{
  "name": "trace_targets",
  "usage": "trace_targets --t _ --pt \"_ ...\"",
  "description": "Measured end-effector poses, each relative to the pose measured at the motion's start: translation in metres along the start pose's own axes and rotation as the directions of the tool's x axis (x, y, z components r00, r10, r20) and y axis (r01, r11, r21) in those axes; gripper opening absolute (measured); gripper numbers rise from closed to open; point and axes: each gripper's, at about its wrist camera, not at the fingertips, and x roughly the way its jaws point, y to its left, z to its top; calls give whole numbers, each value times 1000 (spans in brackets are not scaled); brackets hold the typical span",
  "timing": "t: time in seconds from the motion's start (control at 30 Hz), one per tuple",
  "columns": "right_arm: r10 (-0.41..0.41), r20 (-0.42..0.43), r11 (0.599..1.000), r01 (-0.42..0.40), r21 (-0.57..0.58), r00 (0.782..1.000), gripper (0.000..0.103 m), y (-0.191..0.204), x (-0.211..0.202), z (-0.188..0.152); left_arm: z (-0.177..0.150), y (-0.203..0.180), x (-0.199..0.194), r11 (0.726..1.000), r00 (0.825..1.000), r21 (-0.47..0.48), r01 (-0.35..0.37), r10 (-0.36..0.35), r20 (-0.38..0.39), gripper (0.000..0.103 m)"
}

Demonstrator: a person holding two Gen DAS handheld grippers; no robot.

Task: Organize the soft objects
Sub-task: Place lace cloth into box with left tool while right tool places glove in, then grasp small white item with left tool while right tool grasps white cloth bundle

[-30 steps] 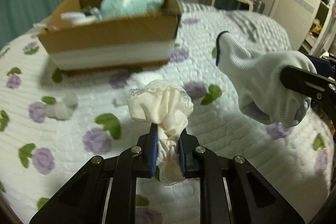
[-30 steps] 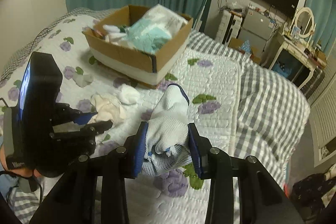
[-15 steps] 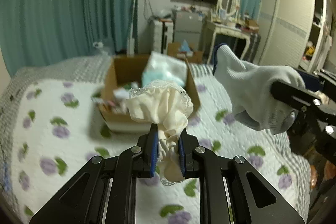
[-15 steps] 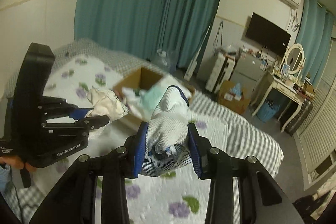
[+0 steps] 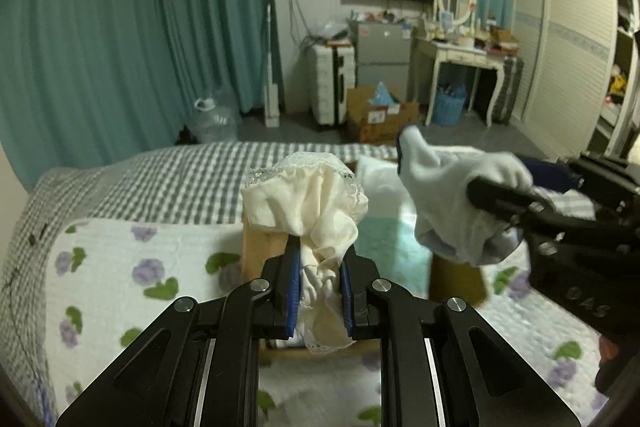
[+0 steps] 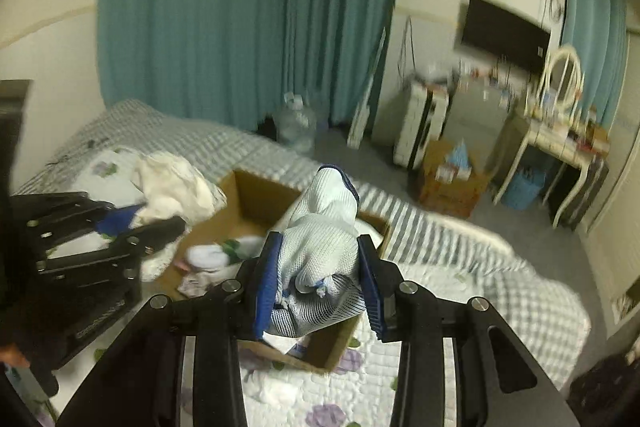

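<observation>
My left gripper [image 5: 319,267] is shut on a cream lace-edged cloth [image 5: 308,203] and holds it above the near wall of the cardboard box [image 5: 256,247]. My right gripper [image 6: 318,279] is shut on a white sock with a navy cuff [image 6: 324,227], held over the open box [image 6: 256,195]. The sock also shows at the right of the left wrist view [image 5: 452,195], and the cream cloth shows at the left of the right wrist view [image 6: 172,183]. The box holds white and pale teal soft items [image 6: 208,255].
The box sits on a bed with a white quilt printed with purple flowers [image 5: 120,267] over a grey checked sheet [image 5: 168,179]. Beyond the bed are teal curtains [image 5: 120,27], a dressing table [image 5: 464,55] and another cardboard box on the floor [image 5: 380,115].
Both grippers have risen from the quilt and moved forward with their cloths, from in front of the box to over it. The jaws stayed shut.
</observation>
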Motion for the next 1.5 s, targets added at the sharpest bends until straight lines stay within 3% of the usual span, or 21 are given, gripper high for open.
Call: trace_targets --t 0.2,0.33,0.37,0.53,0.6,0.67,0.7,0.8,0.93,1.0,1.03,1.23,1.37,1.5 --pt "-5 -142 999 10 36 990 37 -8 94 -17 -3 6 59 1000 999 27 -13 15 -51 16" --pt "-9 -163 999 16 41 987 37 -12 124 -28 -4 7 73 1000 998 28 1 0 -58 17" --pt "-9 -151 999 15 37 988 37 -12 124 -29 -4 7 74 1000 998 27 3 -2 -57 21" --pt "1 -63 998 3 60 998 45 -18 99 -32 -1 4 65 999 999 45 10 -7 -50 27" --pt "-13 -32 998 15 67 999 50 -20 80 -29 0 3 55 999 999 51 -3 5 -43 46" --pt "-37 4 997 36 63 999 68 -21 55 -24 3 3 38 999 1000 46 -19 19 -11 59" --pt "-42 24 997 41 61 999 70 -20 43 -22 4 3 27 999 1000 44 -22 22 8 66" --pt "-57 62 998 55 43 996 77 -16 1 -11 10 5 -14 999 998 29 -20 18 63 78" --pt "-94 118 995 91 30 989 95 -9 -57 -2 13 9 -67 1000 992 11 -28 26 125 93" --pt "-104 133 994 102 27 986 98 -5 -87 2 13 11 -90 999 988 12 -41 39 152 100" --pt "-105 136 994 102 26 985 102 -2 -100 3 12 12 -103 999 985 12 -47 45 167 101" --pt "-103 149 995 101 19 984 103 19 -155 -6 -5 20 -143 999 982 -13 -46 48 181 103" --pt "-86 134 996 86 7 987 103 35 -162 -25 -29 20 -144 998 984 -17 -65 67 168 103" --pt "-83 108 997 82 12 991 103 45 -144 -50 -55 23 -121 998 990 -34 -59 63 127 103"
